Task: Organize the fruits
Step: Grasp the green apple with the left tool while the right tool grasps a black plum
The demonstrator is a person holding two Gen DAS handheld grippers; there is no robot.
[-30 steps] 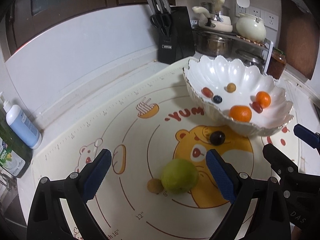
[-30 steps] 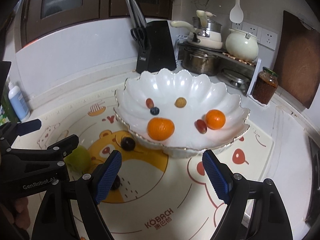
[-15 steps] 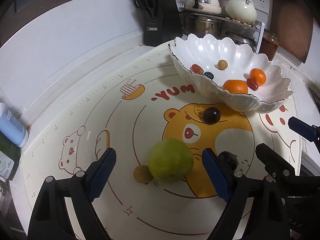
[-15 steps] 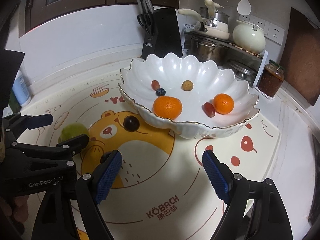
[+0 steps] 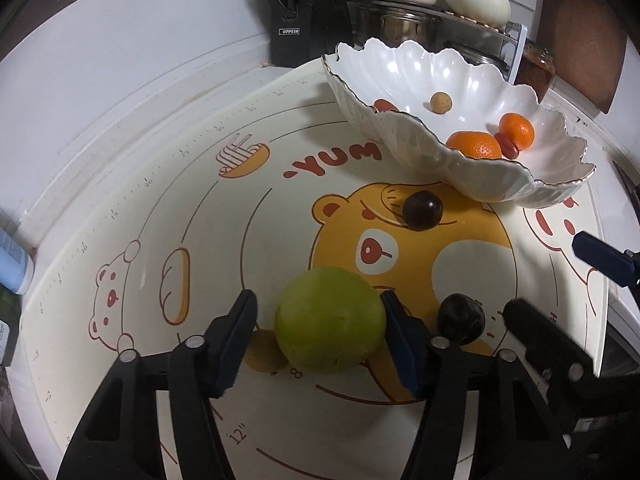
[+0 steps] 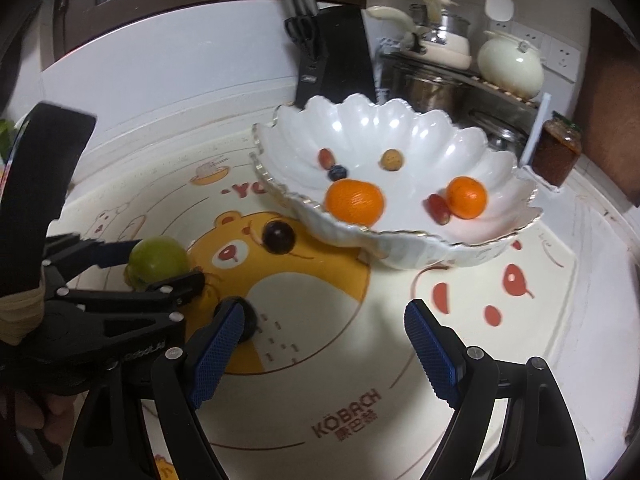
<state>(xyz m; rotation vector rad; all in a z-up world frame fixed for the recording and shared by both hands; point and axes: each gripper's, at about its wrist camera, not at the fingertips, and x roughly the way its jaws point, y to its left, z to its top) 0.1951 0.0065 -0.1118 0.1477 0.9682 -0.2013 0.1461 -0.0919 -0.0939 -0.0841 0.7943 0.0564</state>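
A green round fruit (image 5: 330,319) lies on the printed mat (image 5: 200,208), between the fingers of my left gripper (image 5: 320,322). The right finger touches it; a small gap shows at the left finger. It also shows in the right wrist view (image 6: 158,258). A small brown fruit (image 5: 260,350) sits behind it. Two dark grapes lie on the mat (image 5: 422,211) (image 5: 461,319). The white scalloped bowl (image 5: 472,178) holds two oranges (image 5: 474,146) (image 5: 517,130) and several small fruits. My right gripper (image 6: 324,354) is open and empty above the mat.
A black knife block (image 5: 308,20) stands at the back wall. Pots and a white kettle (image 6: 510,62) sit on a rack behind the bowl, with a jar (image 6: 558,152) to its right. A blue bottle (image 5: 12,264) is at the far left.
My left gripper has moved forward and down around the green fruit and its fingers have narrowed on it. The right gripper has shifted slightly, staying open.
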